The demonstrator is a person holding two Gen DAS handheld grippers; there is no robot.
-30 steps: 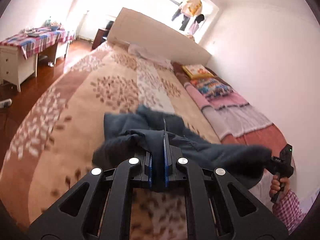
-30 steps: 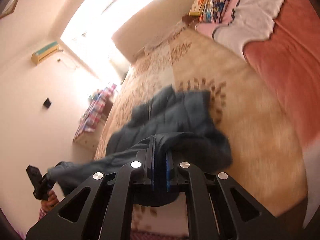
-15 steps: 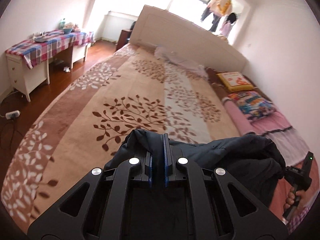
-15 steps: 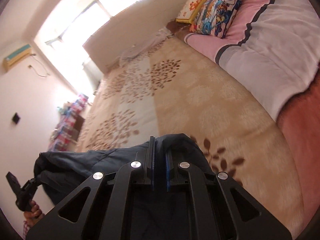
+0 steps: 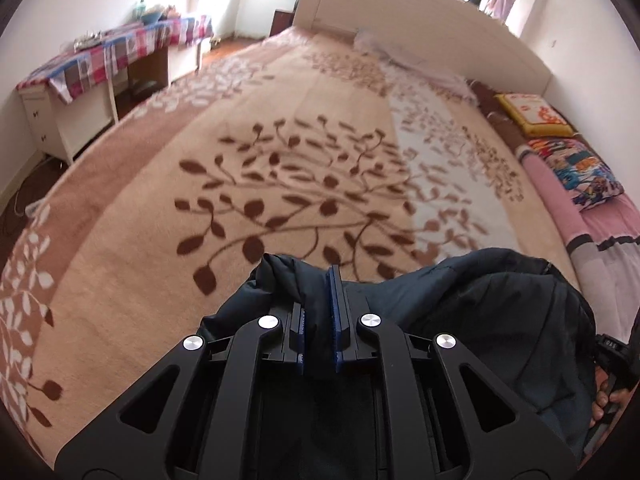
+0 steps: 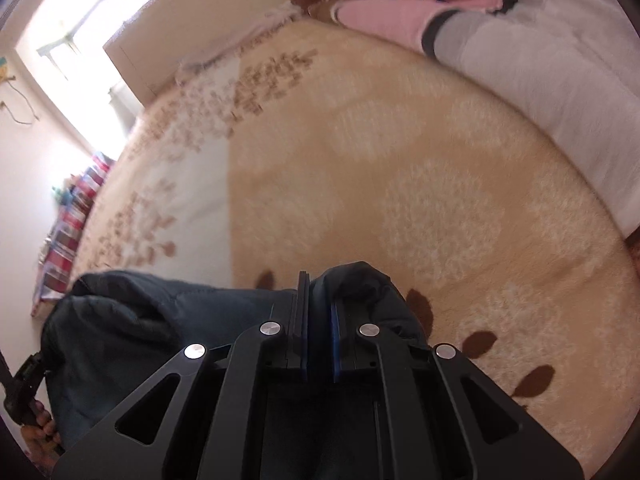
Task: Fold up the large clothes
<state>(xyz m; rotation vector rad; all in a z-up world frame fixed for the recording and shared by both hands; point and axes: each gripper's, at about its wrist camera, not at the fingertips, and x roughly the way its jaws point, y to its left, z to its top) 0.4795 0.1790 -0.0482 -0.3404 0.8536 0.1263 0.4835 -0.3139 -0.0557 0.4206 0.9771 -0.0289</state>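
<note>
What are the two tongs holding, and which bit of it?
Both grip one dark blue jacket. The left tongs, jaws opening, pinch a bunched fold at its edge; the right tongs pinch another bunched fold.

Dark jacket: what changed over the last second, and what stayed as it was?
The dark jacket lay spread farther up the leaf-patterned blanket; both grippers have drawn it back toward the near edge, where it now sits bunched. The left gripper, its jaws opening slightly, still has cloth between them; the right gripper stays clamped on its fold. The bedding is unchanged.
</note>
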